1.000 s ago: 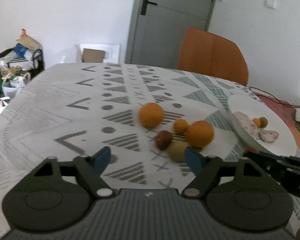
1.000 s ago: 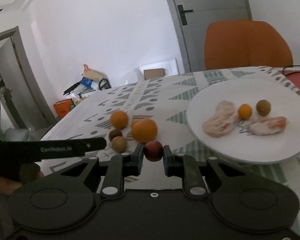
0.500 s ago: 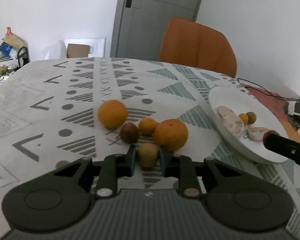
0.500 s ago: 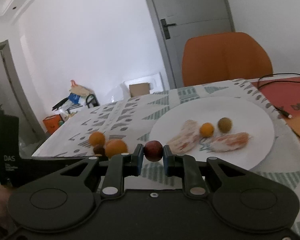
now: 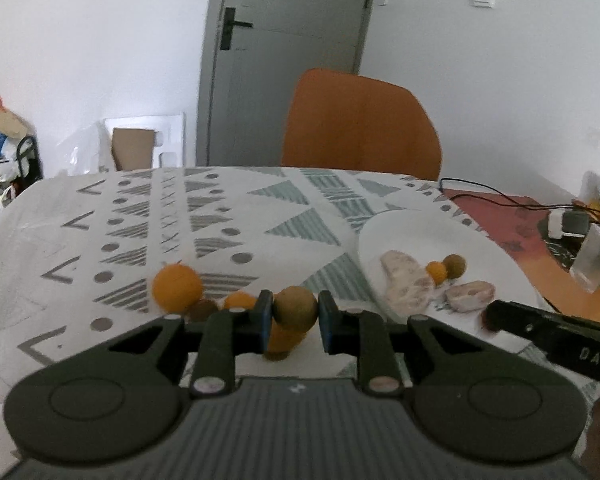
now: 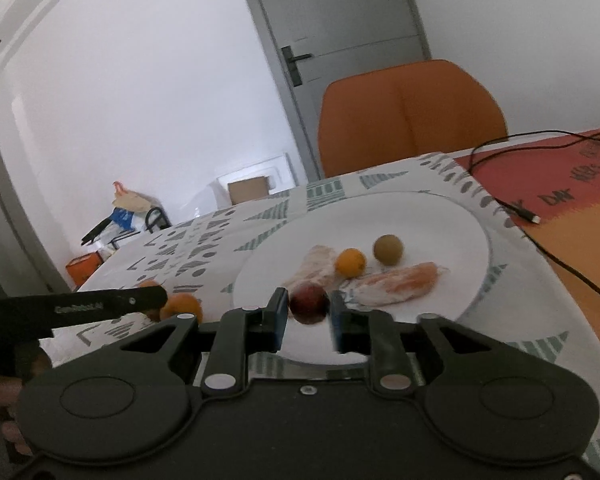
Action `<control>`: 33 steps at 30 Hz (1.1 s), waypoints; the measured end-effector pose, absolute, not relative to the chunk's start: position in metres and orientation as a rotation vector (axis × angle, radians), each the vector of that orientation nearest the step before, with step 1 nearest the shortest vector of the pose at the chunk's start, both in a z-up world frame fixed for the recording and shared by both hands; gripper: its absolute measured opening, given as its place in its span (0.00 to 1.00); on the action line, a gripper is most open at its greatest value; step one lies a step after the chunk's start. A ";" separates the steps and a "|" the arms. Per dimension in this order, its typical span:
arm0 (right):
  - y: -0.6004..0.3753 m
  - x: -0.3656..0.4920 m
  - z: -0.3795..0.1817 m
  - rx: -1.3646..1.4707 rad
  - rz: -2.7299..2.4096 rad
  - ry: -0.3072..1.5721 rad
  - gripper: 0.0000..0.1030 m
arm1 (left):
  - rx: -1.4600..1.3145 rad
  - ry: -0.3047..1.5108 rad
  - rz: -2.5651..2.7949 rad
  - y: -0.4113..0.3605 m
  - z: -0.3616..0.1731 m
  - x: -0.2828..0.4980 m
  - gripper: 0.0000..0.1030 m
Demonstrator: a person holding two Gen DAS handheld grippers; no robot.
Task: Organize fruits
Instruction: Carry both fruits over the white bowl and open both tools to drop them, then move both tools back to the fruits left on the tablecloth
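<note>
Fruit is sitting in both grippers: the left gripper [image 5: 293, 322] is pinching a round olive-brown fruit [image 5: 295, 307] between its blue pads, holding it clear of the patterned cloth on the counter [image 5: 228, 216], while the right gripper [image 6: 309, 318] is carrying a dark red fruit [image 6: 309, 309] between its pads; the left pad is touching the fruit, but blur on the right pad is hiding whether that side is pressing, so I cannot tell if this gripper is clamped. The red fruit is hanging over the near part of the white plate [image 6: 440, 216]. Just behind the left gripper, a large orange [image 5: 282, 342] is showing partly below the held fruit, a smaller orange [image 5: 239, 301] and a dark brown fruit [image 5: 202, 310] are lying beside it, and another large orange [image 5: 177, 289] is resting a little farther left on the cloth. On the plate, a small orange fruit [image 6: 350, 263] and a greenish-brown fruit [image 6: 388, 249] are sitting near each other, with two pale peeled segments [image 6: 400, 278] lying around them. Beyond the counter, an orange chair [image 6: 412, 116] is standing before a grey door [image 5: 288, 60]. A black cable [image 6: 540, 248] is trailing across the red mat [image 6: 560, 176] to the right of the plate.
</note>
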State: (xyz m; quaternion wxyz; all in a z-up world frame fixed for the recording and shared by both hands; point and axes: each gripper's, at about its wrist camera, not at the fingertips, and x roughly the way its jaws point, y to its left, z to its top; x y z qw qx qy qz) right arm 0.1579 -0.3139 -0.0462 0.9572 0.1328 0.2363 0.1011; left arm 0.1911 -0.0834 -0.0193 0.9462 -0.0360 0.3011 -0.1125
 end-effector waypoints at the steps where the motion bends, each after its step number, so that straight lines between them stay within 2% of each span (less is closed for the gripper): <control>1: -0.316 0.156 -0.046 0.268 0.203 0.470 0.50 | -0.071 0.612 -0.239 -0.087 -0.018 0.191 0.22; 7: -0.333 0.149 -0.047 0.297 0.176 0.454 0.52 | -0.043 0.610 -0.298 -0.114 -0.016 0.192 0.22; 8: -0.336 0.147 -0.047 0.299 0.172 0.449 0.54 | -0.041 0.609 -0.307 -0.118 -0.016 0.192 0.22; 10: -0.342 0.143 -0.047 0.301 0.155 0.432 0.67 | -0.035 0.612 -0.321 -0.126 -0.017 0.193 0.22; 16: -0.356 0.137 -0.049 0.316 0.126 0.418 0.68 | -0.016 0.617 -0.366 -0.149 -0.018 0.193 0.22; 22: -0.368 0.134 -0.048 0.331 0.102 0.403 0.74 | -0.015 0.633 -0.416 -0.166 -0.014 0.193 0.22; 25: -0.370 0.135 -0.049 0.352 0.095 0.405 0.75 | -0.013 0.631 -0.447 -0.171 -0.013 0.192 0.37; 27: -0.369 0.136 -0.050 0.363 0.103 0.405 0.77 | -0.004 0.629 -0.432 -0.169 -0.014 0.190 0.61; 29: -0.366 0.137 -0.051 0.360 0.111 0.404 0.77 | 0.000 0.615 -0.406 -0.163 -0.014 0.188 0.72; 30: -0.364 0.137 -0.051 0.360 0.114 0.405 0.77 | 0.002 0.609 -0.395 -0.160 -0.014 0.187 0.76; 33: -0.359 0.140 -0.051 0.362 0.128 0.411 0.78 | 0.010 0.598 -0.346 -0.147 -0.012 0.186 0.79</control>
